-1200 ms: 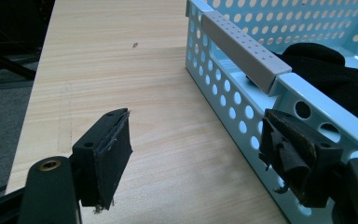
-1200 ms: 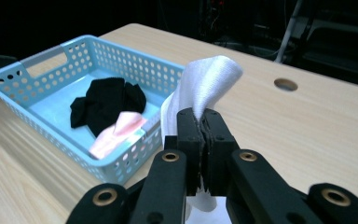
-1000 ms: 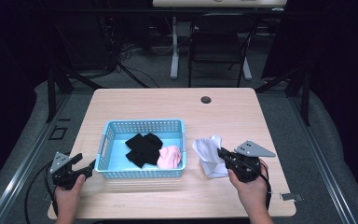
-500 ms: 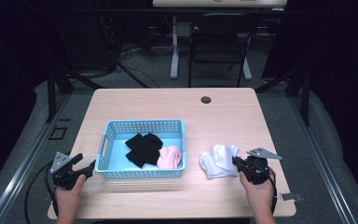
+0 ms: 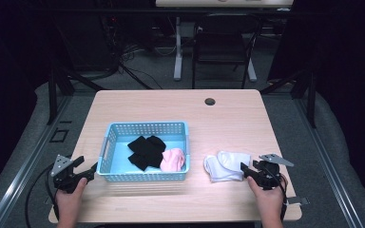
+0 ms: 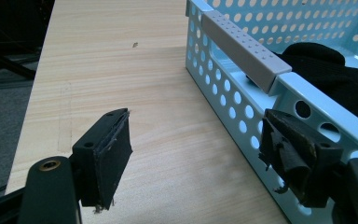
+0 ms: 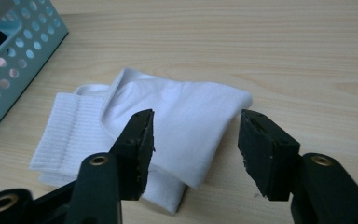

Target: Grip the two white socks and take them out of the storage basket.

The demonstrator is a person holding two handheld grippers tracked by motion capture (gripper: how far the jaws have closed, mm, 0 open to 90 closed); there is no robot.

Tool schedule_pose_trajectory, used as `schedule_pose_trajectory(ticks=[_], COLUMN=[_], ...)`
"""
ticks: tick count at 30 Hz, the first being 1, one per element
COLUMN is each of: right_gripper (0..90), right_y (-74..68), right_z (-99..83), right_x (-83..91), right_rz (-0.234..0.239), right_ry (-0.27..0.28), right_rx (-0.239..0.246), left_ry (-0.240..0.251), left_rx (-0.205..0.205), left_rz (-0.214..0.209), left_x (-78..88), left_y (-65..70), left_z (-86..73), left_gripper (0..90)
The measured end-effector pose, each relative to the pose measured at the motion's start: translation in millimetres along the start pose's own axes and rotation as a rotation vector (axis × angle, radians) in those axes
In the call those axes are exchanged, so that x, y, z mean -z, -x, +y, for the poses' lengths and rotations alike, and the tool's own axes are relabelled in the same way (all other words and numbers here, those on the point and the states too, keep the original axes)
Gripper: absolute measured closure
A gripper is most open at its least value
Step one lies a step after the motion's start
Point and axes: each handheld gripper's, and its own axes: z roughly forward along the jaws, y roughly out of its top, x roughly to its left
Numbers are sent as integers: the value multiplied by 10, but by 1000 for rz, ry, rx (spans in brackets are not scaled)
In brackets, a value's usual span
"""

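No text, label, brand, number or sign can be read anywhere.

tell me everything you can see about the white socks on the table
The white socks look like soft knit fabric, folded into a flat bundle with a ribbed cuff at one end. They lie on the wooden table just right of the blue basket, not touching it. The right hand-held gripper is open over them, gripping nothing.
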Motion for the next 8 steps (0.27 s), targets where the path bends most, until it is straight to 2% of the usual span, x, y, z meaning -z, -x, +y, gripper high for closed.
schedule_pose_trajectory(ticks=[8], right_gripper=[439], right_y=[25], right_z=[-16], right_x=[201], right_rz=[-11], right_ry=[56], right_rx=[-31], left_ry=[0], left_rx=[-1], left_rz=[1], left_x=[-2], left_y=[-2], left_z=[0], left_gripper=[245])
